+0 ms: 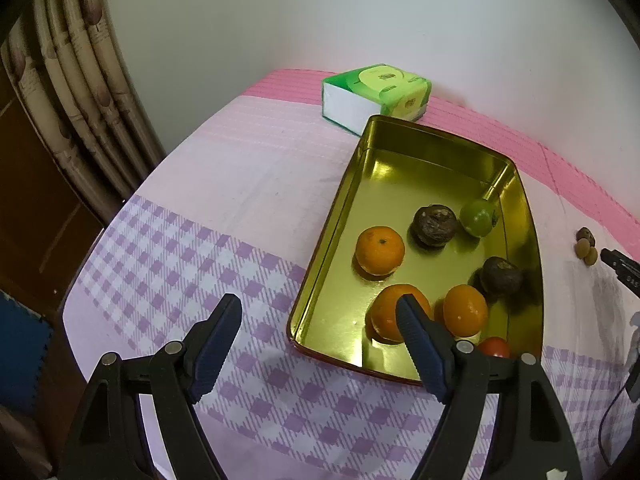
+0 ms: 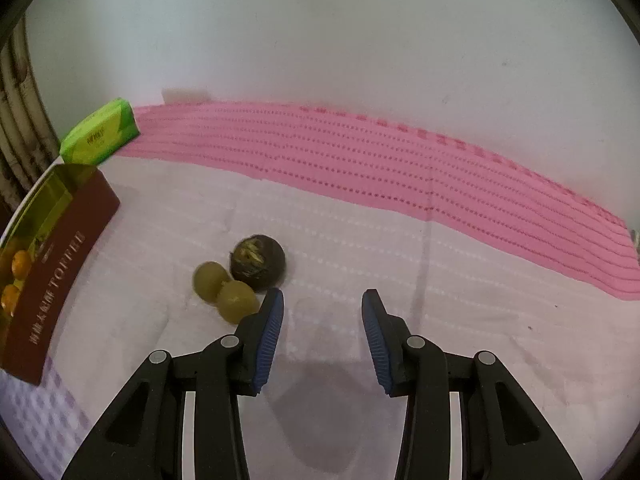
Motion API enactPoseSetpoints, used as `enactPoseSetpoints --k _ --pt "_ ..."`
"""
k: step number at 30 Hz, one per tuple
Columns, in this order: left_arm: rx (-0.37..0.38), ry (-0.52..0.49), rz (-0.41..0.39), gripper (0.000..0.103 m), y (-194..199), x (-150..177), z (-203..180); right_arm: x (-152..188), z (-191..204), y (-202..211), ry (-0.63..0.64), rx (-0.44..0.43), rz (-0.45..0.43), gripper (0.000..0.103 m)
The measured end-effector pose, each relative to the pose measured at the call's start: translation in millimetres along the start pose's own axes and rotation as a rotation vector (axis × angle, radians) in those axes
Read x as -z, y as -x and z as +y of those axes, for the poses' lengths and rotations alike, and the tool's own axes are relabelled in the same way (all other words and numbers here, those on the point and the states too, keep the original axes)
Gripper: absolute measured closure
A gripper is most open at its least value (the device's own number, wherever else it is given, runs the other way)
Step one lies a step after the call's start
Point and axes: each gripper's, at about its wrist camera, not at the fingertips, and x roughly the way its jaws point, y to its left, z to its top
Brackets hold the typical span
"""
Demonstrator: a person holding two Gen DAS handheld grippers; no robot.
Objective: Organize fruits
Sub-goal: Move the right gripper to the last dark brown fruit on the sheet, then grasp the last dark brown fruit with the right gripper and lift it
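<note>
A gold tin tray (image 1: 344, 200) lies on the table and holds three oranges (image 1: 380, 250), two dark brown fruits (image 1: 435, 225), a green fruit (image 1: 477, 217) and a small red fruit (image 1: 494, 347). My left gripper (image 1: 320, 304) is open and empty above the tray's near left corner. In the right wrist view a dark brown fruit (image 2: 258, 264) and two small green fruits (image 2: 210, 280) lie on the cloth beside the tray's red wall (image 2: 60, 280). My right gripper (image 2: 323, 300) is open and empty, just right of them.
A green tissue pack (image 1: 376, 94) stands behind the tray by the white wall; it also shows in the right wrist view (image 2: 100, 136). A curtain (image 1: 80, 92) hangs at the left past the table edge. The cloth is pink at the back, checked purple in front.
</note>
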Motion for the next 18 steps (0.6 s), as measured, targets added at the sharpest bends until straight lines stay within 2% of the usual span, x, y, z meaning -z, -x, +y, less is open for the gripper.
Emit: enactPoseSetpoints --k 7,11,18 --pt "-0.003 -0.017 0.015 0.026 0.3 0.0 -10.6 1.8 16.0 -5.9 0.022 -0.077 -0.007 0.061" --pt "0.007 -0.038 0.022 0.026 2.6 -0.2 -20.3 0.3 30.3 -12.0 0.044 -0.078 -0.016 0.061" --pt "0.017 -0.073 0.018 0.026 5.6 -5.7 -38.2 -11.6 30.7 -22.1 0.037 -0.083 -0.032 0.061"
